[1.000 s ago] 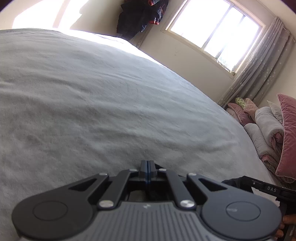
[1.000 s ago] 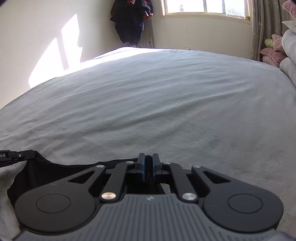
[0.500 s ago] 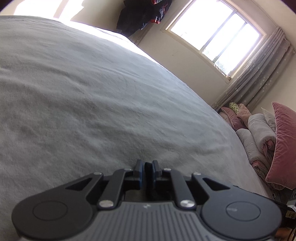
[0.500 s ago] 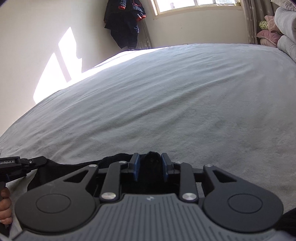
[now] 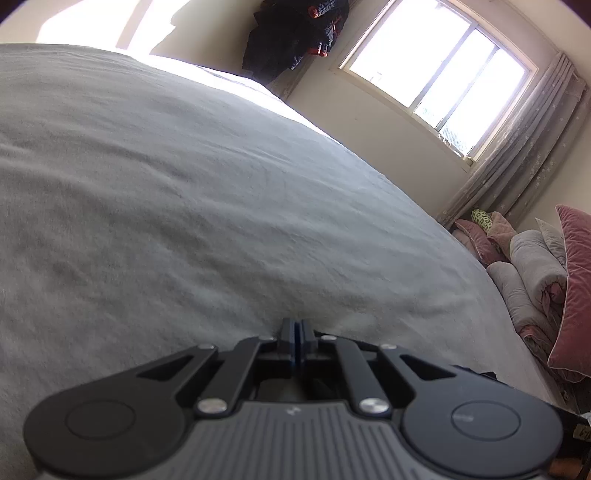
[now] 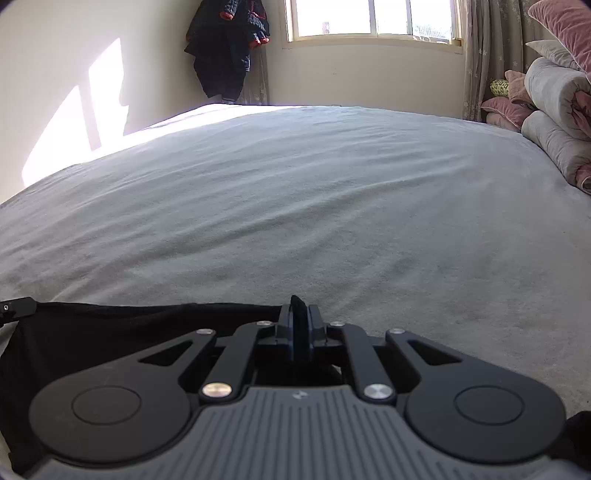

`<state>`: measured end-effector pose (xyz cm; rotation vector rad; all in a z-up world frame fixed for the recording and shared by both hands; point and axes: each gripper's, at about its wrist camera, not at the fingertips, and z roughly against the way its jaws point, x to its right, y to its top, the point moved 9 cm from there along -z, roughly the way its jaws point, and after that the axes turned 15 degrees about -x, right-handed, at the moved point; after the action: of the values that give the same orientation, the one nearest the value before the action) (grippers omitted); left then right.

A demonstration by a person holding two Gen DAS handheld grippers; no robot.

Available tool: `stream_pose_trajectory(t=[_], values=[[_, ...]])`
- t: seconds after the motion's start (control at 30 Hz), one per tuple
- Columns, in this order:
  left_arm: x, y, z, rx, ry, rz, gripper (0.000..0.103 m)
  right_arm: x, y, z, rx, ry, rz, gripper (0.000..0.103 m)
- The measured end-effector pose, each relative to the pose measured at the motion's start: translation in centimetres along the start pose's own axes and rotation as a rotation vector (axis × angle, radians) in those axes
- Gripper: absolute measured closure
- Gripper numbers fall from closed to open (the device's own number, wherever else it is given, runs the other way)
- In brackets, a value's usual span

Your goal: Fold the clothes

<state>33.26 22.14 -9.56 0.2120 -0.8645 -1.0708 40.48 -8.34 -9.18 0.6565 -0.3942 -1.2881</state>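
- Black soft-cloth garment: lies low at the near edge of the bed, its top hem drawn into a fairly straight line from the far left of the right wrist view across to the right gripper. In the left wrist view only a dark sliver shows behind the gripper body.
- Right gripper, black two-finger tool: jaws clenched on a fold of the black cloth, which bulges up between the fingertips. Judged: pinching one end of the hem to keep it taut.
- Left gripper, same make: jaws pressed together; whether cloth is caught between them cannot be told. A black tool tip at the hem's left end in the right wrist view is probably this one, which would fit a two-point hold.
- Pale grey bedspread: wide, flat, lightly creased; serves as the folding surface.
- Stage: hem held level fits either a spread-out or the carrying over of a fold.
- Rolled grey quilts and pink velvet cushions: stacked at the right, well apart.
- Dark coat: hung in the corner by the window.
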Motion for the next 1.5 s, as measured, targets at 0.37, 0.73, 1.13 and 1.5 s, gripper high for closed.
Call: stream_pose_trajectory(t=[0.37,0.73,1.13,1.5], values=[[2.2,-1.7,2.8,-0.167,0.039,-0.028,0.052,-4.8,-5.0,8.0,0.003,0.229,0.033,0.052],[2.3,-5.9,4.5,-0.376,0.000,0.075,0.056,-8.4,-7.4,7.3,-0.051,0.386,-0.002,0.071],[1.6,-6.0,5.6,-0.267,0.271,-0.082,0.100,-10.2,-8.1,6.3,-0.086,0.318,0.075,0.073],[3.3,-5.2,4.0,-0.200,0.265,-0.227,0.076,-4.1,-7.3,10.8,-0.025,0.212,0.012,0.064]])
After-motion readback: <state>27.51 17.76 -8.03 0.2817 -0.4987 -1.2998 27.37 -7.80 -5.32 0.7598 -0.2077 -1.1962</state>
